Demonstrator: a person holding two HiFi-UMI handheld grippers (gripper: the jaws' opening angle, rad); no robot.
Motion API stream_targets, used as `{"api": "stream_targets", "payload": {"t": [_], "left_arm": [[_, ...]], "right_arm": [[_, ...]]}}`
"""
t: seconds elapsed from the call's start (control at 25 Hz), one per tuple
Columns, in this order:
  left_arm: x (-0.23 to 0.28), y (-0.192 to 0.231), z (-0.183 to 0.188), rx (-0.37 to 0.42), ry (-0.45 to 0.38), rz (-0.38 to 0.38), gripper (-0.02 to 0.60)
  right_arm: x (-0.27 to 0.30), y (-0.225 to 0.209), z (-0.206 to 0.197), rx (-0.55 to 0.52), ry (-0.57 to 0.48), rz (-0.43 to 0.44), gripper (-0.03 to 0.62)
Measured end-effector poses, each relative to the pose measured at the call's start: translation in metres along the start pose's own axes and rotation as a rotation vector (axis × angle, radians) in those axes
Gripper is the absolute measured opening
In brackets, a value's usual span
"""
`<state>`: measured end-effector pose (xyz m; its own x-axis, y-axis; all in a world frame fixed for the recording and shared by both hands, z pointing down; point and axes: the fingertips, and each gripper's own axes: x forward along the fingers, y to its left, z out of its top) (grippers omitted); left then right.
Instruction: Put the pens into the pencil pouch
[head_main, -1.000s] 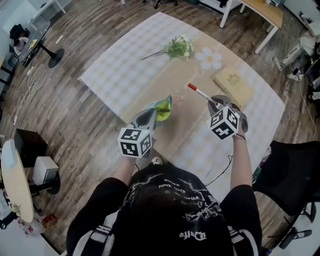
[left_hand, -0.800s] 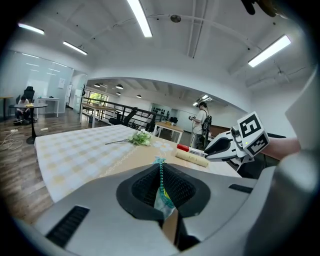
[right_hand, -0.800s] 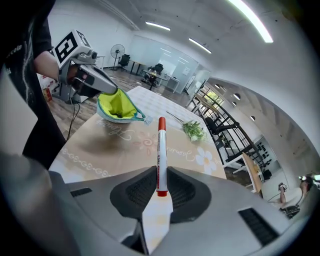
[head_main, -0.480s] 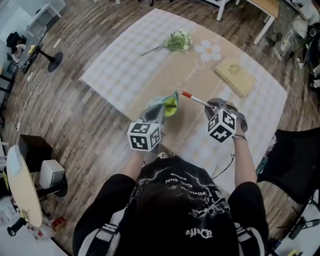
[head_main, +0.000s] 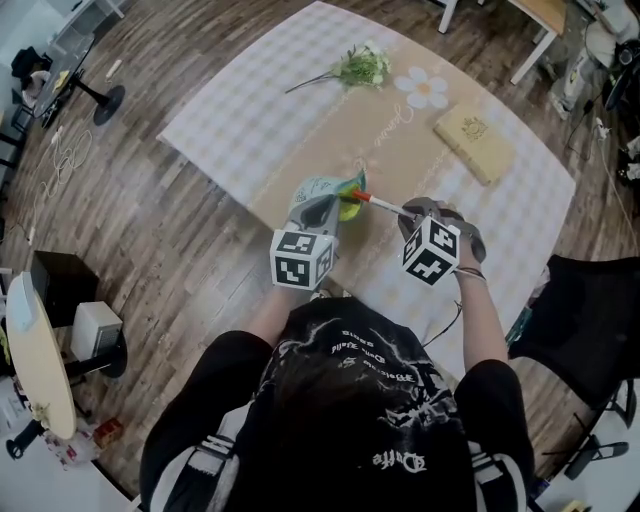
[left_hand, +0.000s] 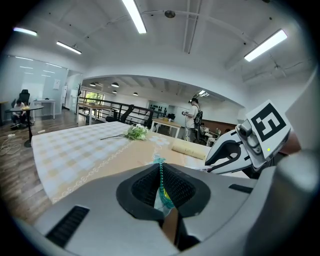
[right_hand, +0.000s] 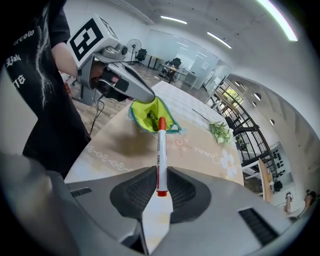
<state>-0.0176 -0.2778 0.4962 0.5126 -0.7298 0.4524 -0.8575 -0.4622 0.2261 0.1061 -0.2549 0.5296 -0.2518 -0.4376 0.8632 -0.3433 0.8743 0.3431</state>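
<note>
Two claws to account for. Left one first?

Me: My left claw (left_hand: 161, 176) is clenched on the pencil pouch (head_main: 322, 192). It has the teal zip edge pinched flat between its pads.

Inspector: And the right?

Me: My right claw (right_hand: 159, 186) is grasping the pen (right_hand: 161, 150), a white barrel with red at both ends. The pads hold it near its rear end, and it points straight out along the jaws.

Inspector: Position of pen relative to pouch?

Me: The pouch sits over the near part of the table (head_main: 250, 130). Its mouth gapes open towards the right claw, with the lime lining showing. The pen's front red cap is at that mouth. I cannot tell whether it has crossed the rim, nor whether the pouch's bottom touches the cloth.

Inspector: Other items noted?

Me: Three, all on the far side of the checked cloth and well apart from both claws. They are a flower sprig (head_main: 362, 68), a daisy-shaped mat (head_main: 426, 90) near it, and a tan book (head_main: 474, 143) further right.
</note>
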Motion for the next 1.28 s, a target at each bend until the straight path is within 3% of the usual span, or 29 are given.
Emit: {"api": "stream_targets", "payload": {"t": [0.64, 1.28], "left_arm": [[-0.001, -0.018, -0.016, 0.027, 0.029, -0.020, 0.034], [-0.002, -0.037, -0.018, 0.014, 0.034, -0.092, 0.034]], "right_arm": [[0.018, 0.039, 0.026, -0.039, -0.006, 0.097, 0.075], [0.017, 0.047, 0.058, -0.065, -0.091, 0.070, 0.075]]}}
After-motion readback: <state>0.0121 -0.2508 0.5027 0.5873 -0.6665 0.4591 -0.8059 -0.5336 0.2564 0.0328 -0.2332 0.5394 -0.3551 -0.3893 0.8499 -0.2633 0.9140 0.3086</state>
